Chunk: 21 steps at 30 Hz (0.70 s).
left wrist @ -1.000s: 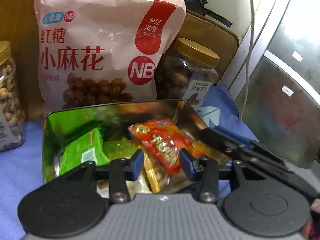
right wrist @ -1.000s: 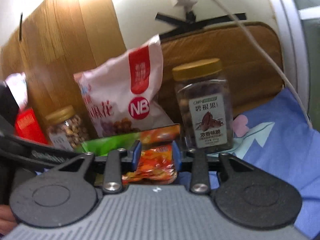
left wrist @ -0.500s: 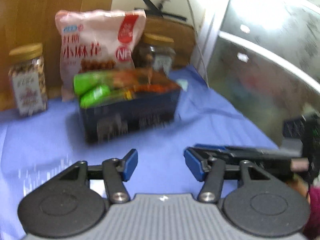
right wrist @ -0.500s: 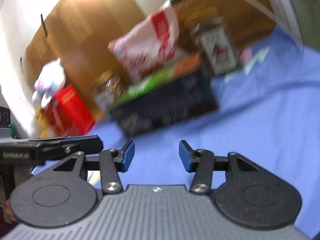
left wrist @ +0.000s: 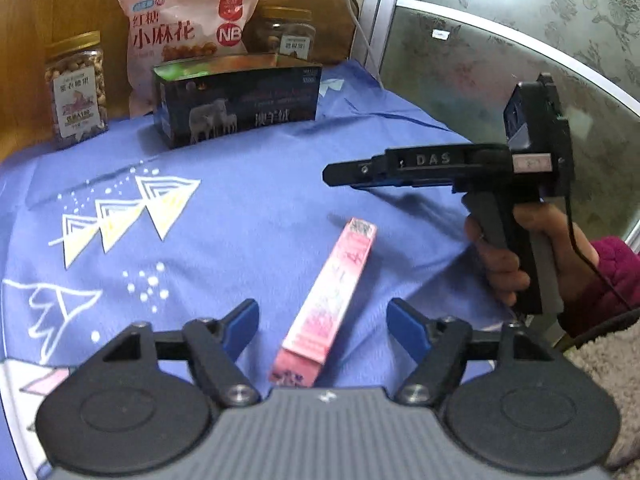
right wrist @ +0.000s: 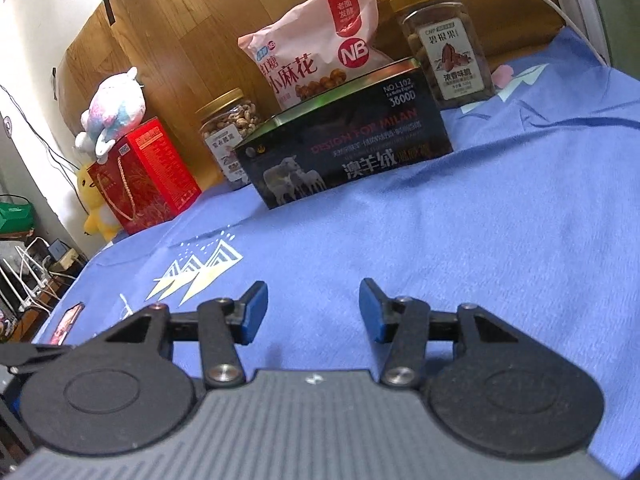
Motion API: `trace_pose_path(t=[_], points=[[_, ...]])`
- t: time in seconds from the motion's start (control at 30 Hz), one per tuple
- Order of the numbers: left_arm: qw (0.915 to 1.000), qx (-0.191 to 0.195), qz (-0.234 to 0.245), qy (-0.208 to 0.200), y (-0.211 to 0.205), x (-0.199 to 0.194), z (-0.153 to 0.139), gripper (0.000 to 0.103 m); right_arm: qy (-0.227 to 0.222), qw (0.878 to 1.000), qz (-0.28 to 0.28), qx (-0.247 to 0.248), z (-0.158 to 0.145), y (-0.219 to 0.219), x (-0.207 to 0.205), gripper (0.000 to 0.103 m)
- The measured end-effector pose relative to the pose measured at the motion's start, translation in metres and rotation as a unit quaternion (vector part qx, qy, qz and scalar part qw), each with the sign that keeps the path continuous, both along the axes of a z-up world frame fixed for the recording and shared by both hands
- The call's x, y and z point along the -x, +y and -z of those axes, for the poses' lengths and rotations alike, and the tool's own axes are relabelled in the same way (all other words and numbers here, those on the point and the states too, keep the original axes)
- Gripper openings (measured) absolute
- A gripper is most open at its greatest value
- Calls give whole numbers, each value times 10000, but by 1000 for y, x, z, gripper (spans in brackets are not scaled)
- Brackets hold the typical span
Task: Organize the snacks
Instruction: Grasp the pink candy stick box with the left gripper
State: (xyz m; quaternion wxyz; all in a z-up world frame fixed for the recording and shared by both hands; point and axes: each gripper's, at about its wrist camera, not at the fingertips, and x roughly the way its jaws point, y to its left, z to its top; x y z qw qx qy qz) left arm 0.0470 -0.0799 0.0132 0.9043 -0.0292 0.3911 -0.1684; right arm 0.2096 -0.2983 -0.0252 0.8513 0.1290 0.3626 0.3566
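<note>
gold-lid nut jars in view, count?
2: one jar left of the dark tin, one jar behind its right end, beside the pink bag. Others may be hidden.

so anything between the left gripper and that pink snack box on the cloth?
Nothing visible. The pink snack box lies flat on the blue cloth, its near end already between the opening jaws of the left gripper, pads not touching it. The right gripper hovers beyond and to the side, off the line.

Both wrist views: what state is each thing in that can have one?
Dark rectangular tin box: lidless, upright.
Long pink snack box: lying flat between the opening left claw's fingers, untouched.
Left claw: opening.
Right claw: open, empty.
Two gold-lidded clear nut jars: capped, upright.
</note>
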Motion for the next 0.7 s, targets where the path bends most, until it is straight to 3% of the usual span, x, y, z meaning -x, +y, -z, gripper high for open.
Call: trace_pose_path(t=[0.07,0.2,0.27,0.37,0.5,0.57,0.63,0.7], points=[[9999,-103,-117,41,2,-2,3,52,217,9994,-207,-173,1,-5,1,53],[9983,-384,-428,-29,9,-11,2,53,892,9894,-647,-946,9,-21,2,53],[9963,-667,-512,-149,11,-23,4,55,986,9860,-843,-1045,11,-21,8,53],[9928,-1015,-569,-286,10,-48,7,56,718,9891,-1020,-788,6,-11,20,53],[9917,-1054,-661,-319,10,-73,4,59,313,9933,-1062,-331,-4,2,28,53],[9911,-996,-771,-422,17,-73,-2,71,12,9950,-1002,-22,-9,6,32,53],[9913,-742,-961,-502,33,-64,-12,75,-290,9946,-955,283,-14,7,32,54],[9920,-178,-1192,-364,56,-58,-18,76,-500,9931,-956,464,-17,8,25,54]])
